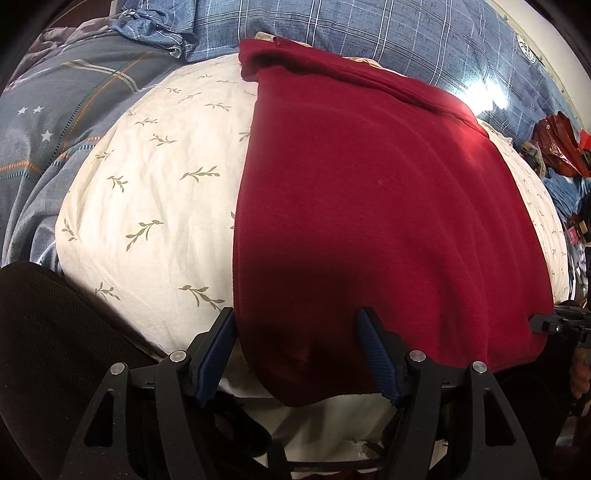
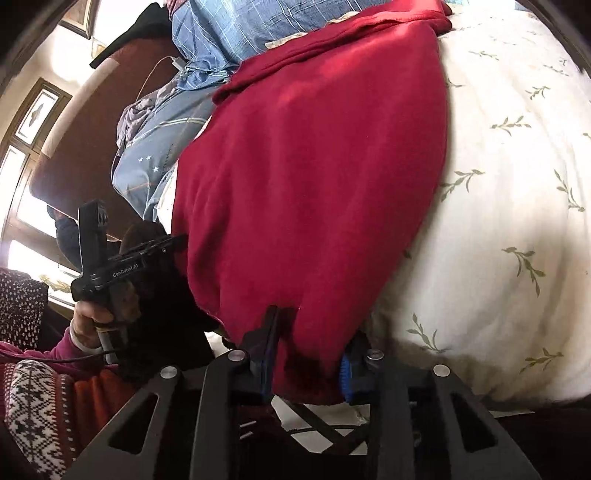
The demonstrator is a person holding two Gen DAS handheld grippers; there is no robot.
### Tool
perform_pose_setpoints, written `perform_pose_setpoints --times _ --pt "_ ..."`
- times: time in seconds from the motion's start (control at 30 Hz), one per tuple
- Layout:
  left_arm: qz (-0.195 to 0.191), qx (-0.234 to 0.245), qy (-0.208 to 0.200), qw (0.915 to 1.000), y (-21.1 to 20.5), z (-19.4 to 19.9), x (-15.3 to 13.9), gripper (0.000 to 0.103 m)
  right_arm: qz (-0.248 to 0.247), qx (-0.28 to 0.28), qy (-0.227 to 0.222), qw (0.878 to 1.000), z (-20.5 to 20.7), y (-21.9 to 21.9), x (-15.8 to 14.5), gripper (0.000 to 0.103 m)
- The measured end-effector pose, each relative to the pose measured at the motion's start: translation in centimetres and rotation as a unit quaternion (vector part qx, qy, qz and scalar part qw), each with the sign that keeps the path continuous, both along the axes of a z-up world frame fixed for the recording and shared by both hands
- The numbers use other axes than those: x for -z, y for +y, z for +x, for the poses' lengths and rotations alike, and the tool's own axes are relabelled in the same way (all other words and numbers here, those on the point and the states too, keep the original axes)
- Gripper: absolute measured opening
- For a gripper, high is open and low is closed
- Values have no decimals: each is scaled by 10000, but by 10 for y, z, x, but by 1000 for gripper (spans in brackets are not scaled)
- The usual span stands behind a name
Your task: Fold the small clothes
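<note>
A dark red fleece garment (image 1: 369,203) (image 2: 314,184) lies flat on a cream leaf-print pillow (image 1: 155,184) (image 2: 498,221), its far edge folded over. Its near hem hangs over the pillow's front. My left gripper (image 1: 295,314) stands wide open astride the hem's left corner, and the pads do not press the cloth. My right gripper (image 2: 312,328) has its jaws narrow, and a bunch of the hem's other corner fills the gap against both pads. A hand (image 2: 92,317) holds the left gripper's body (image 2: 147,251) at the left of the right wrist view.
Blue plaid bedding (image 1: 369,29) lies behind the pillow and a grey-blue star quilt (image 1: 55,110) to its left. Red bags and clutter (image 1: 557,140) sit at the far right. A wooden headboard (image 2: 85,147) and a patterned sleeve (image 2: 33,398) are nearby.
</note>
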State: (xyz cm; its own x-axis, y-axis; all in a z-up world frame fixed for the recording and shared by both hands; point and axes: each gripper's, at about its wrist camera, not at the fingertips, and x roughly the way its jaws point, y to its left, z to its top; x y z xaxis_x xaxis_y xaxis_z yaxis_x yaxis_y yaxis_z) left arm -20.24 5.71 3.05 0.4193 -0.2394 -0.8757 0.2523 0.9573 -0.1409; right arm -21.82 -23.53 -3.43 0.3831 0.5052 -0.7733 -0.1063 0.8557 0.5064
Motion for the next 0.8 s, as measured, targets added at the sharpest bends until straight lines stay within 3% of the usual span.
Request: perform_pose_setpoints --times 0.07,0.17,0.37,0.43,0.53,0.6,0.67,0.8 --pt "8 4 2 10000 0 0 0 65 -50 3 -74 10000 -2 0 -2 16" --pt "20 13 -2 10000 1 1 0 65 -130 32 -195 9997 -5 0 -8 12" --pt "8 17 45 10000 3 3 -1 64 -75 34 -377 9993 -7 0 -19 12" --pt "17 10 47 10000 3 4 -1 62 -142 -2 -295 9995 -5 3 -15 18" --pt "39 -18 29 10000 4 4 -2 52 46 131 -92 9999 -1 -1 -5 26" --pt "19 -20 23 10000 6 4 -4 33 29 157 -44 9999 1 1 1 26" --pt "-107 56 78 9999 7 5 -8 14 10 155 -102 9998 2 2 1 11" --pt "-272 285 139 9991 9 8 -18 12 434 209 -634 9968 1 -4 -24 11"
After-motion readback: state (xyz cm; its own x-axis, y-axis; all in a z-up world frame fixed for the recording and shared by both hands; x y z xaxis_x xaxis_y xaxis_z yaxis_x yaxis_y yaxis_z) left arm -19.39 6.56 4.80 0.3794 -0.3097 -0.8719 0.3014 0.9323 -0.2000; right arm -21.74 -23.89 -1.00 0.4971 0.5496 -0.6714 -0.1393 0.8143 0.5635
